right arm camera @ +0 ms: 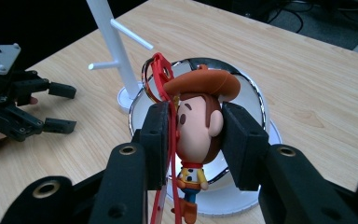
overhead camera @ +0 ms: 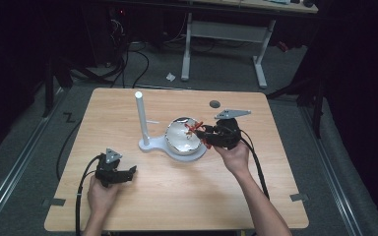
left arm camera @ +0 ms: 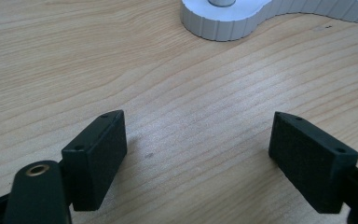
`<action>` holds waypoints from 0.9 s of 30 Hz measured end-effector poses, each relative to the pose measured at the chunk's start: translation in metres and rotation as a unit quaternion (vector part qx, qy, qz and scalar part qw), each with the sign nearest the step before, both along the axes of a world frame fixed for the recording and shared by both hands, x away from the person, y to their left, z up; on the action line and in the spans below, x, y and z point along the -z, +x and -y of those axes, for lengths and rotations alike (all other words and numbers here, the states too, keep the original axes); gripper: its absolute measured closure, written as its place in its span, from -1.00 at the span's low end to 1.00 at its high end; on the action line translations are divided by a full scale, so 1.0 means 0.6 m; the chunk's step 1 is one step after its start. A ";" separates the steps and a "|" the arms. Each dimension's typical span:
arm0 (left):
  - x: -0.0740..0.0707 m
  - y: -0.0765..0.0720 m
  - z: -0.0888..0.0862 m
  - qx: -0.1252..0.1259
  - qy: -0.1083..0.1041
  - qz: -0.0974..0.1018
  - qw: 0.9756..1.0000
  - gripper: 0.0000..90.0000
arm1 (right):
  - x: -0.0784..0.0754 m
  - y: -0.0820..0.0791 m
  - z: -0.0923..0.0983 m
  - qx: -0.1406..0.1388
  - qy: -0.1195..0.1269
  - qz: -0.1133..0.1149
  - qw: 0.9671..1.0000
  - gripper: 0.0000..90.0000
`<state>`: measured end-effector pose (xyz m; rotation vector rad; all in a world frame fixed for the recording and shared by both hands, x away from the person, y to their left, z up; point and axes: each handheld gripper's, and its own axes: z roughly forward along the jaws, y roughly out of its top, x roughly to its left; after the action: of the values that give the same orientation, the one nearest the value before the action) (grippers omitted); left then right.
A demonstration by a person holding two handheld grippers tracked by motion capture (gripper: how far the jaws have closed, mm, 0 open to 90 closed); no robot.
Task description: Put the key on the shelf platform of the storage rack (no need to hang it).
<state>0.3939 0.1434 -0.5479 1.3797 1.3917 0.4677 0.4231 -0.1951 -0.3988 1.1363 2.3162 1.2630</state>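
Cowboy figurine (right arm camera: 196,126), a small toy with a brown hat and a red cord (right arm camera: 160,74) looped at its top, is clamped by the head between the closed jaws of the right gripper (right arm camera: 196,140), and is held at the centre of the right gripper view just above the shiny metal bowl (right arm camera: 256,102). In the high view the right gripper (overhead camera: 211,135) is seen right of centre at the bowl's (overhead camera: 182,135) rim, with the white peg stand (overhead camera: 141,118) just to the bowl's left on the wooden table (overhead camera: 128,196). The step is judged to be a lift of the toy towards one of the stand's side pegs (right arm camera: 130,33), upper left of the right gripper view. A steady squeeze should be kept on the rounded head, the cord loop should be left free and presented open to the peg tip, and the stand should not be knocked. The left gripper (overhead camera: 115,169), at lower left of the high view, is spread wide and holds nothing, resting low over bare wood.
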 end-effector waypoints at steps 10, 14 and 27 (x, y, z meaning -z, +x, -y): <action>0.000 0.000 0.000 0.001 0.000 0.000 1.000 -0.57 | 0.013 0.021 -0.028 -0.001 -0.018 -0.012 1.000 0.42; 0.000 0.000 0.000 0.001 0.000 0.000 1.000 -0.57 | 0.023 0.028 -0.038 -0.006 -0.017 -0.019 1.000 0.42; 0.000 0.000 0.000 0.000 0.000 0.000 1.000 -0.57 | 0.037 0.045 -0.059 -0.012 -0.032 -0.032 0.999 0.42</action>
<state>0.3939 0.1432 -0.5479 1.3789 1.3909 0.4672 0.4501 -0.1598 -0.4211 1.1479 2.4050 1.1692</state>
